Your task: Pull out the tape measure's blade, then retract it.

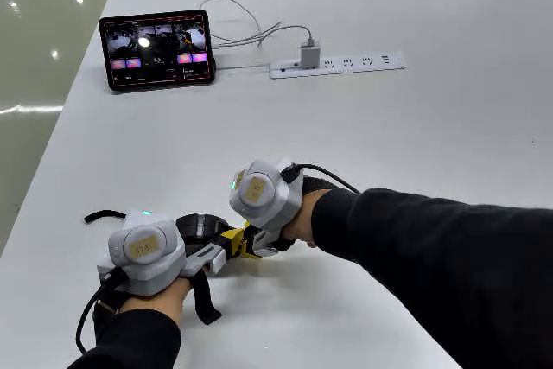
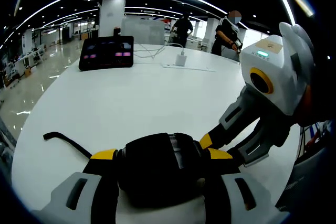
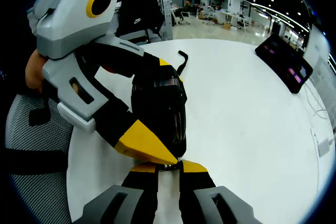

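Nearest me, the left gripper [image 2: 160,156] has its jaws closed around the black tape measure [image 2: 157,177], one yellow tip on each flank of the case, which rests on the white table [image 1: 389,144] close to the near edge. The right gripper [image 3: 169,169] meets it from the opposite side. Its jaws are pressed nearly together at the mouth of the case, pinching what I judge to be the blade hook [image 3: 169,165], though that part is small and partly hidden. No blade is out yet, so I assess the pull as the step in hand and the task as barely begun. To do it well, I would hold the case fixed with the left and draw the right away in a straight line, low and parallel to the table, slowly enough that the hook does not slip from the pinch. For the return, I would guide the blade back under tension, since a free release risks a snap. Just beyond the case lies its black wrist strap [image 1: 104,214]. Well apart, at the far side, stand a lit tablet [image 1: 157,47] and a white power strip [image 1: 337,64] with a charger [image 1: 309,52] plugged in.
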Demonstrator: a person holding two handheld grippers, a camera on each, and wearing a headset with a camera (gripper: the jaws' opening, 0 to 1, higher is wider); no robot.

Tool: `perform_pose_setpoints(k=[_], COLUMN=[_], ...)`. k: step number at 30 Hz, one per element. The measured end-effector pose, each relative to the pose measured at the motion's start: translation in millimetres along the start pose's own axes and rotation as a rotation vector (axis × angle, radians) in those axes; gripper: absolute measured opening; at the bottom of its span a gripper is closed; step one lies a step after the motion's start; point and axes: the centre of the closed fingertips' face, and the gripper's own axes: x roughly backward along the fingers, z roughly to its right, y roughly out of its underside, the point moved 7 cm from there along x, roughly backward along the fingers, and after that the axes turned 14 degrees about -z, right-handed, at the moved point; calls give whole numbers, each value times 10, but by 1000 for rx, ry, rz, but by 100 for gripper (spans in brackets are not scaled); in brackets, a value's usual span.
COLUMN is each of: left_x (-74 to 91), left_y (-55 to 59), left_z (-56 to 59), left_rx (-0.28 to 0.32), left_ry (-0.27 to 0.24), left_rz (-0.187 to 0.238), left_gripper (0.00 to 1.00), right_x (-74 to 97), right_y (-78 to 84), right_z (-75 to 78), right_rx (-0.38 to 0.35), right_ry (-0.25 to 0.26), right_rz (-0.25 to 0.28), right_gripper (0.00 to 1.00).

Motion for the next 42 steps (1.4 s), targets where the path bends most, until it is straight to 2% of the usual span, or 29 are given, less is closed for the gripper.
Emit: perform_pose_setpoints(k=[19,20,24,27,32,37,42], left_x=[8,8,23,37,85,113,133], left_y=[-11,-12,-27,-51,-158,-231,-246], left_z=[9,8,-1,-3,-8,-31,-58], left_rx=[1,1,24,16,15,20,19], left_ry=[-8,-7,0,0,16,10,11], left_rz=[-6,-8,-1,8,29,27,30], left_gripper=[62,62,62,61,61,68,73], right_x=[5,15,50,63,110,187,292], right_y=[-10,-9,3,9,12,61,144], right_z=[-21,-2,17,18,21,17,40], right_rx=[31,29,16,17,11,0,-30], right_ry=[42,57,59,64,70,70,83], right_rz=[-10,-12,-3,-2,6,11,30], right_gripper=[12,14,16,16,17,17,17])
